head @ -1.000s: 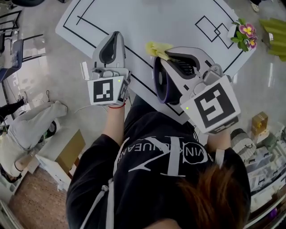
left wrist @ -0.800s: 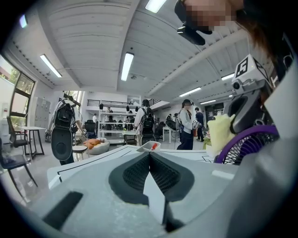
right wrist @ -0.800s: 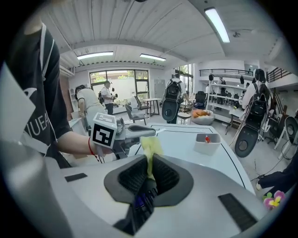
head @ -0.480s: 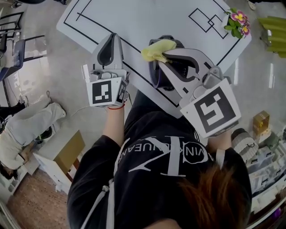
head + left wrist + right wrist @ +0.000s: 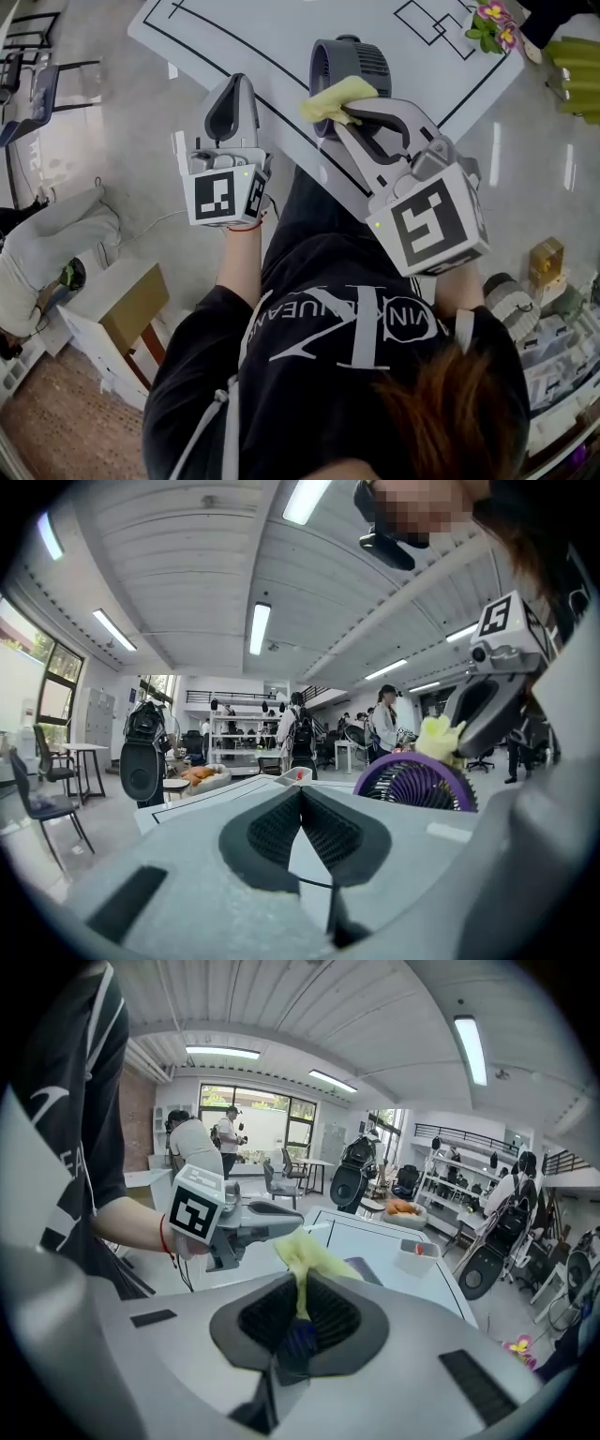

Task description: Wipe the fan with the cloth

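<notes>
The person's dark shirt (image 5: 319, 347) fills the lower head view and hides most of the right arm. The left gripper (image 5: 238, 84), its jaws pressed together on nothing, hangs over the near table edge. The right gripper (image 5: 349, 114) is clamped on the yellow cloth (image 5: 336, 97), which lies against the rim of the fan (image 5: 352, 58) and hides part of it. The fan stands on the white table (image 5: 272, 33) marked with black lines. A flower pot (image 5: 489, 22) is cut off at the far corner. Pale glossy floor (image 5: 122, 141) surrounds the table, and the shelves and people beyond are too small to make out.
</notes>
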### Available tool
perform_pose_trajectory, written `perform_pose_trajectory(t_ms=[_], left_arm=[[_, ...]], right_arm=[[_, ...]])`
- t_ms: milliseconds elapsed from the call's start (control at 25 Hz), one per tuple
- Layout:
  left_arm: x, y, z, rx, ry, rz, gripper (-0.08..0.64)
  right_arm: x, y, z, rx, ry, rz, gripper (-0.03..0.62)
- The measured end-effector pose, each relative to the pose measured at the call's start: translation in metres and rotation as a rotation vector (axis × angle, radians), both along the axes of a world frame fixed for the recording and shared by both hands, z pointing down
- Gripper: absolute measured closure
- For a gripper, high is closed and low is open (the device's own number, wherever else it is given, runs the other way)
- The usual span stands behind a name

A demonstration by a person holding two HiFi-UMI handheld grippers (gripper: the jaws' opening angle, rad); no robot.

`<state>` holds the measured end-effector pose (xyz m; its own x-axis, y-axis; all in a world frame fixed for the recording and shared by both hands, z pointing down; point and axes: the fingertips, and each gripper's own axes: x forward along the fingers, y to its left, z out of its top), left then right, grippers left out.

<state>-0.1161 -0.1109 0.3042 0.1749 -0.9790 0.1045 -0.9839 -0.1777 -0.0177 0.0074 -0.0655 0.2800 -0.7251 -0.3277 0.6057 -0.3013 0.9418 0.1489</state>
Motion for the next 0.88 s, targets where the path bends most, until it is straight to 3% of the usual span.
perform_pose_trajectory(t_ms=[600,760,880], left_arm=[[-0.023,0.072,-0.01,0.028,-0.026,-0.095,0.551],[-0.028,0.084,-0.013,0.026,-0.033,-0.087,0.551],[-0.022,0.081,-0.008,0.006,-0.023,-0.015,0.55]], right_arm=[[0.005,0.036,0.042,0.094,0.097,0.0,0.566],[0.007,0.045,0.061,0.122,0.138,0.018,0.566],[0.008,0.046,0.065,0.147,0.137,0.059,0.566]])
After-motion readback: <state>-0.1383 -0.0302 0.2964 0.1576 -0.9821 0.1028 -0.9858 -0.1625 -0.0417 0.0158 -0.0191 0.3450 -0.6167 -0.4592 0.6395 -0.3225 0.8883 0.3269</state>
